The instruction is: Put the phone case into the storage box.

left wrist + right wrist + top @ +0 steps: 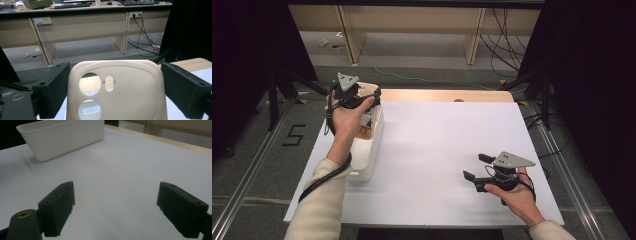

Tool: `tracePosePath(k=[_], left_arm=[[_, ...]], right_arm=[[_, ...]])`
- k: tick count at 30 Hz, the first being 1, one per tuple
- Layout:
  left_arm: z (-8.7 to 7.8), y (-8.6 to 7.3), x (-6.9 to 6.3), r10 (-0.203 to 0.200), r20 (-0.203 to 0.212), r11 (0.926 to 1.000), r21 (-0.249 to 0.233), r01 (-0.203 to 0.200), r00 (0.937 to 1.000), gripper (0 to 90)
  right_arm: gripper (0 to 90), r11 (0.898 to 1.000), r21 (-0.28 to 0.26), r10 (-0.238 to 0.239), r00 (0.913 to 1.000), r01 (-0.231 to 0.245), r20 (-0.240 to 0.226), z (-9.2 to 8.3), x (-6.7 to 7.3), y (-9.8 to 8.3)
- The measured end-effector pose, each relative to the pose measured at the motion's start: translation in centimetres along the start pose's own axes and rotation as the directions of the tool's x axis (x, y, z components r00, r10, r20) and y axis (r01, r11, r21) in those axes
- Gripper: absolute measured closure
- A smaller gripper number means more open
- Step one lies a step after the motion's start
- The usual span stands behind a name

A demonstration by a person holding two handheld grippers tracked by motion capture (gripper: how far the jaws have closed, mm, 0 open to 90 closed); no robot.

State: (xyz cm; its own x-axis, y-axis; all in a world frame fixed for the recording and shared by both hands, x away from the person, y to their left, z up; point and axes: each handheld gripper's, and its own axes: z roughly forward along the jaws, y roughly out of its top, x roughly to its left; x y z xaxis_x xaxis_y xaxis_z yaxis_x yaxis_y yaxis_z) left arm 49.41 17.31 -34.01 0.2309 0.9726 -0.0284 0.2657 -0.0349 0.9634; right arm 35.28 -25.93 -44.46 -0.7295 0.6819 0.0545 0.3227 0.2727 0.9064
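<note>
Cream plastic panel [116, 92] — a moulded piece with rounded corners, two round cut-outs and a small oblong slot — stands upright between the jaws of the left gripper [116, 93], its pierced face turned toward that gripper's camera. In the left gripper view both black jaws flank the panel's side edges; the jaw at the left of that view stands right against the edge, while the other appears just beside it, so I cannot tell whether the panel is pinched or only framed. Seen from the high view, the left gripper [357, 97] is over the far end of a white tub [369, 150] that sits along the left edge of the white table top [437, 150], with the left hand [346, 116] wrapped around its body. Well apart from it, near the front right of the table, the right hand [517, 195] holds the right gripper [476, 167] low over the bare surface. Its jaws are spread wide with nothing between them but white table — the right gripper view shows the gap plainly, and the tub [62, 138] lies beyond the jaws, up toward the far left of that view.
</note>
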Motion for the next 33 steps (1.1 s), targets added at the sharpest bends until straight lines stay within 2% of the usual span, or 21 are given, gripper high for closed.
tracePosePath(k=[33], left_arm=[[0.52, -0.69, 0.77, -0.004, -0.013, 0.9998, 0.02, 0.005, 0.9999, 11.2]], right_arm=[[15.8, 1.0, -0.001, -0.001, 1.0, 0.001, -0.004, -0.03, 0.02, 0.03]])
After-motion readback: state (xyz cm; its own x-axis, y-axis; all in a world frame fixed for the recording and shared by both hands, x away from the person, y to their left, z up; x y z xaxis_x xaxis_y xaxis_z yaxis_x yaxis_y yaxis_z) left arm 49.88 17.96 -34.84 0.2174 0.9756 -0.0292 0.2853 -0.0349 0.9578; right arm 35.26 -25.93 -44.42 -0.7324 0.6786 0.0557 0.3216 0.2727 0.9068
